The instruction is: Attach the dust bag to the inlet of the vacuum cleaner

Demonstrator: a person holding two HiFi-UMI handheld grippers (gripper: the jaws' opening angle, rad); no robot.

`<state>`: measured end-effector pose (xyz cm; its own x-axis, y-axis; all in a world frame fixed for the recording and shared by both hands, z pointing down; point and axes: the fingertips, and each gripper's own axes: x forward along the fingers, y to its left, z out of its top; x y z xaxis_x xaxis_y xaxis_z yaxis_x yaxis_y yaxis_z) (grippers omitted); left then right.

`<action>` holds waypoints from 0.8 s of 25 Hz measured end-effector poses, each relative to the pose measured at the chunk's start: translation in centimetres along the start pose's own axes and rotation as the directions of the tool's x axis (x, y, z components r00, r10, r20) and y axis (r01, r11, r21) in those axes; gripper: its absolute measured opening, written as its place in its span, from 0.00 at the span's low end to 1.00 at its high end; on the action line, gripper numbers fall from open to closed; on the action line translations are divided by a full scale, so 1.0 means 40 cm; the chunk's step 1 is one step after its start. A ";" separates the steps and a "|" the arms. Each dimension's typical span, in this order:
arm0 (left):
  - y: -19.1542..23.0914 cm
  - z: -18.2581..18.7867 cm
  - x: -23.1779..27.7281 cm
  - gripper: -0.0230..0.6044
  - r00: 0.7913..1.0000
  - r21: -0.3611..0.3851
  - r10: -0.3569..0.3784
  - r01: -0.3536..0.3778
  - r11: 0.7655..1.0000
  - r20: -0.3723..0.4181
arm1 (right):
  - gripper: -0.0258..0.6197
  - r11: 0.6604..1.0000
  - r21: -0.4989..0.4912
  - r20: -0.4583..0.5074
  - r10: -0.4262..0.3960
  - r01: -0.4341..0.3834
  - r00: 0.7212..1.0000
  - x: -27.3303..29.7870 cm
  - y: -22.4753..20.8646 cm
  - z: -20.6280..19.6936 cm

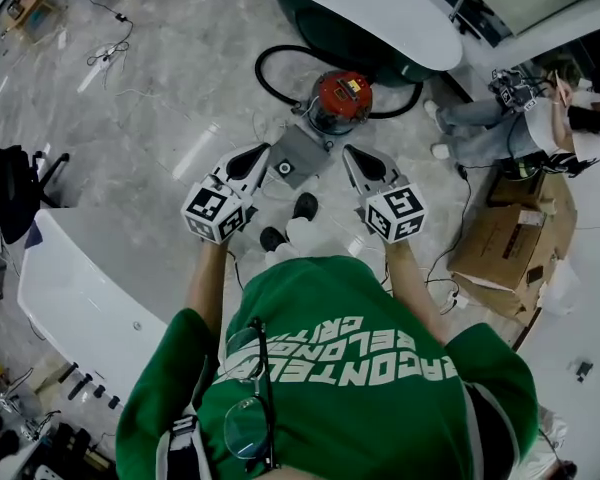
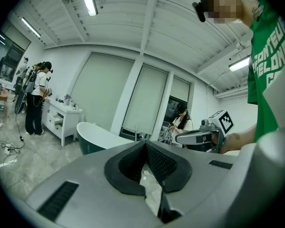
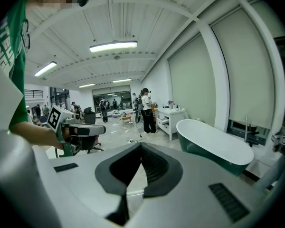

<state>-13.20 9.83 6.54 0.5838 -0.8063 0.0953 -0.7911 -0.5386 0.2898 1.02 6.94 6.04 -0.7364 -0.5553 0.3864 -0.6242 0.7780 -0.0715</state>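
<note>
In the head view the vacuum cleaner, a drum with a red top and a black hose, stands on the marble floor. Just in front of it lies the grey dust bag, flat, with a round collar hole. My left gripper hovers over the bag's left edge and my right gripper over its right side. Both are held above the floor. In the gripper views the left gripper and the right gripper each have their jaws closed tip to tip with nothing between them. Bag and vacuum are hidden in both gripper views.
A green and white bathtub stands behind the vacuum. Cardboard boxes and a seated person are at the right. A white counter and an office chair are at the left. Cables trail over the floor.
</note>
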 end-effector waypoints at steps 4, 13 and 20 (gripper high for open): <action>0.024 0.002 0.047 0.04 1.000 0.005 0.003 -0.003 1.000 -0.025 | 0.05 0.999 0.032 0.012 -0.017 0.017 1.000 0.021 -0.059 0.002; 0.064 0.023 0.161 0.04 0.998 0.034 -0.018 0.020 0.999 -0.066 | 0.05 0.996 0.078 0.028 -0.036 0.033 0.999 0.069 -0.163 0.012; 0.077 0.037 0.248 0.04 0.996 0.047 -0.018 0.022 0.999 -0.086 | 0.05 0.994 0.099 0.023 -0.046 0.044 0.999 0.080 -0.255 0.003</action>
<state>-10.13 -0.20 6.98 0.6112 -0.7726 0.1718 -0.7859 -0.5668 0.2471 4.98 -2.82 7.88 -0.7125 -0.5971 0.3685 -0.6786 0.7200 -0.1453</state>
